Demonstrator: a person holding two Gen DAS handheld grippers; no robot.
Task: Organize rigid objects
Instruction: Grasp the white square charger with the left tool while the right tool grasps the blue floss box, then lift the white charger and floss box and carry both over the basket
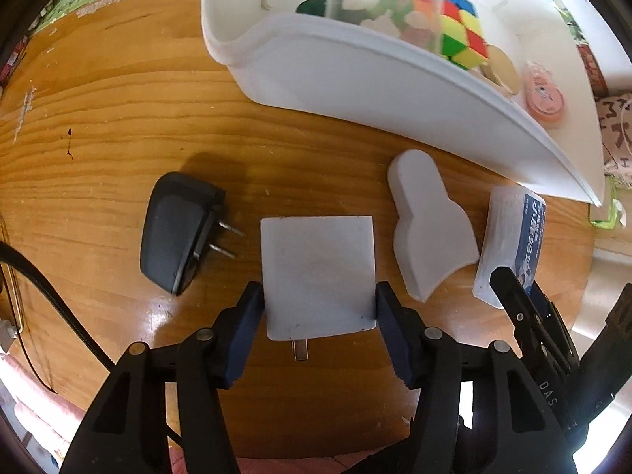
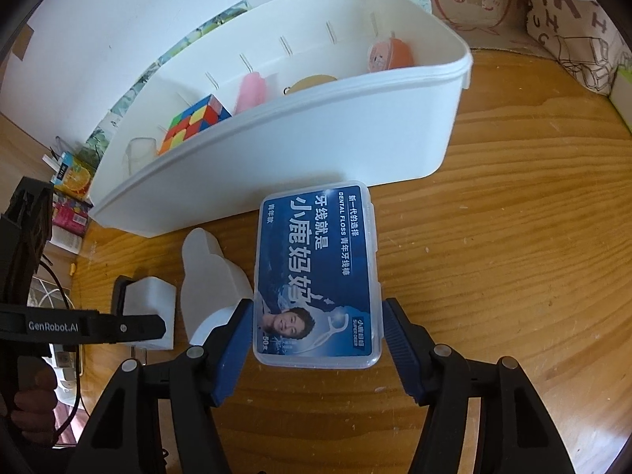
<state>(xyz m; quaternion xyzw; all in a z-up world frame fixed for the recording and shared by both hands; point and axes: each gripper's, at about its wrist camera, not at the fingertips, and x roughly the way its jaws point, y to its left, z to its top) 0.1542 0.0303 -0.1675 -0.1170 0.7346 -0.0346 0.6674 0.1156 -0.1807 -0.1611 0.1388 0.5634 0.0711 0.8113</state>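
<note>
The table (image 1: 118, 126) is showing glossy varnished wood grain, scuffed pale toward its far edge. Beside the matt white plastic charger (image 1: 318, 272), a matt black plastic adapter (image 1: 173, 233) is showing bare metal prongs; the floss box (image 2: 318, 276) is gleaming clear plastic.

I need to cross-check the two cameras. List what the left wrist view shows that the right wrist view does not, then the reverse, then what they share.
Only the left wrist view: a black plug adapter lying on the wooden table, and the left gripper clamped on the white charger.

Only the right wrist view: the right gripper gripping the dental floss box, its blue label readable, and a pink item in the bin.

Both: the white bin, the colour cube, the white scoop-shaped piece, the charger and the floss box.
</note>
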